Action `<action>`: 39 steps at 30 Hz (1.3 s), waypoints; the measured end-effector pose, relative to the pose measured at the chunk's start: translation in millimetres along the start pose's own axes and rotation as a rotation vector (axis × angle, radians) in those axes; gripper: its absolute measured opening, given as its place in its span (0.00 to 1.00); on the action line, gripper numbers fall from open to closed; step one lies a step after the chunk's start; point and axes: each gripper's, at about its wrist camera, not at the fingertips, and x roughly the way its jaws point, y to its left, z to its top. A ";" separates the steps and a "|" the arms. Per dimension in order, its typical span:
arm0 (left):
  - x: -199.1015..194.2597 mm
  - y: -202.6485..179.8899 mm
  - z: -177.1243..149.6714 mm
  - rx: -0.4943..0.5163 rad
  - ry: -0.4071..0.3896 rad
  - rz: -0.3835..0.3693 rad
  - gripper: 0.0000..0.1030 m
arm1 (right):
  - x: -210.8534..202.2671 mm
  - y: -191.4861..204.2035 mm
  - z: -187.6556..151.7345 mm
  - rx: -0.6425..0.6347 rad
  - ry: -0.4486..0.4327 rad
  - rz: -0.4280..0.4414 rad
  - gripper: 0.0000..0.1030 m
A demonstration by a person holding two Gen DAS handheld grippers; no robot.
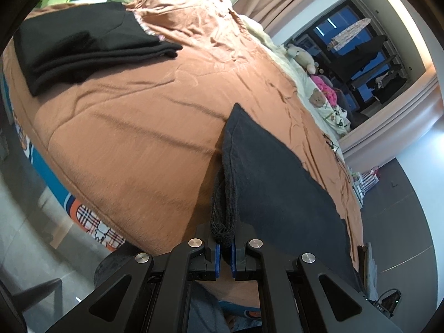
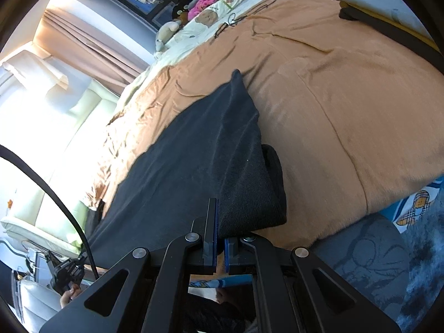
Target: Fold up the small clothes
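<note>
Dark knit garment (image 1: 272,177) stretches lengthwise over the orange blanket (image 1: 133,127), its far corner pointing away from us; our left gripper (image 1: 225,252) and right gripper (image 2: 220,245) each clamp its ribbed hem.

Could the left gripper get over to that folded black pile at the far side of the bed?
Probably not right away: the left gripper is shut on the dark garment. The orange bedspread between it and the black pile lies bare.
</note>
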 end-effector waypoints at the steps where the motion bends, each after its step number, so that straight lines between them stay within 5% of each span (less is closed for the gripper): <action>1: 3.0 1.9 -0.7 -0.002 0.006 0.005 0.05 | 2.1 -1.9 -0.2 0.004 0.004 -0.010 0.00; 9: 27.3 20.4 -7.3 -0.049 0.080 0.033 0.07 | 14.3 -21.9 2.1 0.088 0.047 -0.086 0.10; 13: 28.3 22.9 -10.3 -0.052 0.086 0.021 0.19 | -3.4 -9.3 6.8 0.031 0.006 -0.147 0.20; 20: 26.5 22.1 -15.2 -0.039 0.078 -0.007 0.34 | -36.2 42.7 6.7 -0.092 -0.111 -0.205 0.22; 39: 31.7 27.3 -21.0 -0.090 0.079 -0.079 0.37 | 73.6 194.5 -63.3 -0.504 0.201 -0.021 0.21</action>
